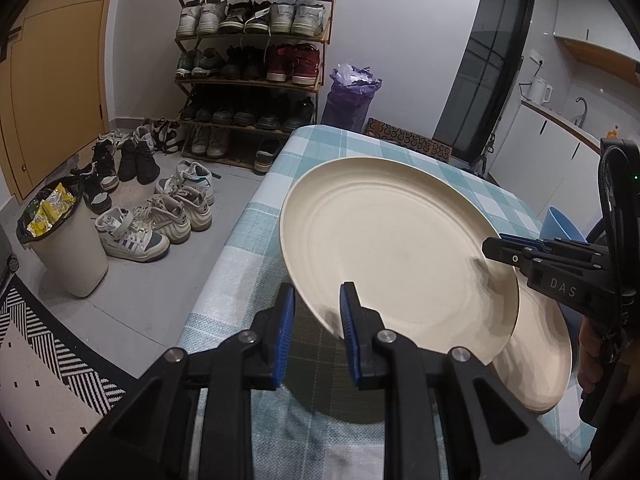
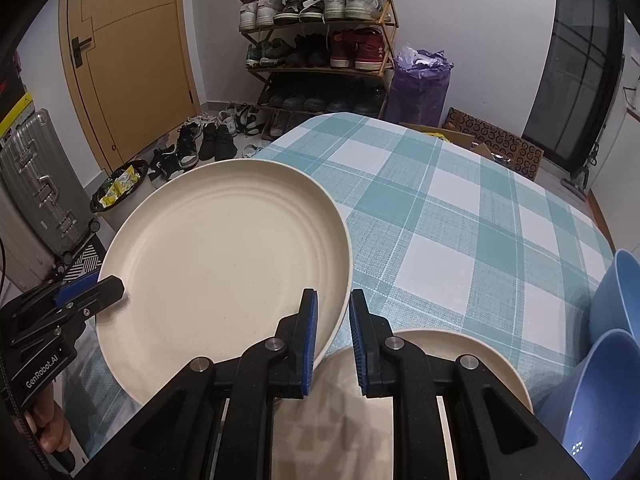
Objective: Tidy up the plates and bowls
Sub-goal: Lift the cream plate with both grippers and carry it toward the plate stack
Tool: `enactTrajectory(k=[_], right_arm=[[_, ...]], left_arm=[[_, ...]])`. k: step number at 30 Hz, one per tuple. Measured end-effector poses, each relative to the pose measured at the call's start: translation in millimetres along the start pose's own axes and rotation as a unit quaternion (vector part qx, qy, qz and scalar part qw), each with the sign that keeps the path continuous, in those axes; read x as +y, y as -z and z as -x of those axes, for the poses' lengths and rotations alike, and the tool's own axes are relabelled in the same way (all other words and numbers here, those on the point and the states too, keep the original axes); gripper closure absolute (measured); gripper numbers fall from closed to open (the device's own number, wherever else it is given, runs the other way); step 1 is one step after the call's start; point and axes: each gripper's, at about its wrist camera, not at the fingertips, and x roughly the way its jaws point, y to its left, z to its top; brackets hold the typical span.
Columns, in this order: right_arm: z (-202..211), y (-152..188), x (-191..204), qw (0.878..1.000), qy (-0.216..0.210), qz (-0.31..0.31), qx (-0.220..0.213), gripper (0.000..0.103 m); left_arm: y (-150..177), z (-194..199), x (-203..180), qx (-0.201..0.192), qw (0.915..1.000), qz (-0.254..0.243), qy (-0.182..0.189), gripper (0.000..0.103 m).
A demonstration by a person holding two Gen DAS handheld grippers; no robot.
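Both my grippers clamped on cream plate [image 1: 400, 240] rim, lifted, tilted.
Left gripper [image 1: 316, 316] and right gripper [image 2: 332, 336] pinch thin rim; could slip onto lower plate [image 2: 460, 360] at table's [image 2: 440, 200] near edge.

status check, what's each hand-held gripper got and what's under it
Left hand-held gripper and right hand-held gripper both shut on cream plate rim. Second cream plate directly below. Blue bowls nearby.

The left wrist view looked forward and steeply down along its own black, blue-padded left gripper [image 1: 316, 320], close over the near left edge of the desk in the teal-and-white checked cloth [image 1: 256, 232]. The right wrist view sat likewise behind the right gripper [image 2: 333, 332], further right (and nearer the desk's middle). Both faced the wooden shoe rack [image 1: 256, 60] on the far wall, and both shared the raised round cream plate [image 1: 384, 248], each catching the other gripper at its rim.
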Motion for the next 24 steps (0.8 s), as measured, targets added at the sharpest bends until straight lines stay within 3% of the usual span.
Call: enactTrajectory(k=[24], right_arm=[[46.9, 32.1, -37.2, 0.999, 0.031, -0.039, -0.015, 0.086]], left_arm=[[2.0, 10.7, -46.5, -0.004, 0.9983, -0.049, 0.031, 0.082]])
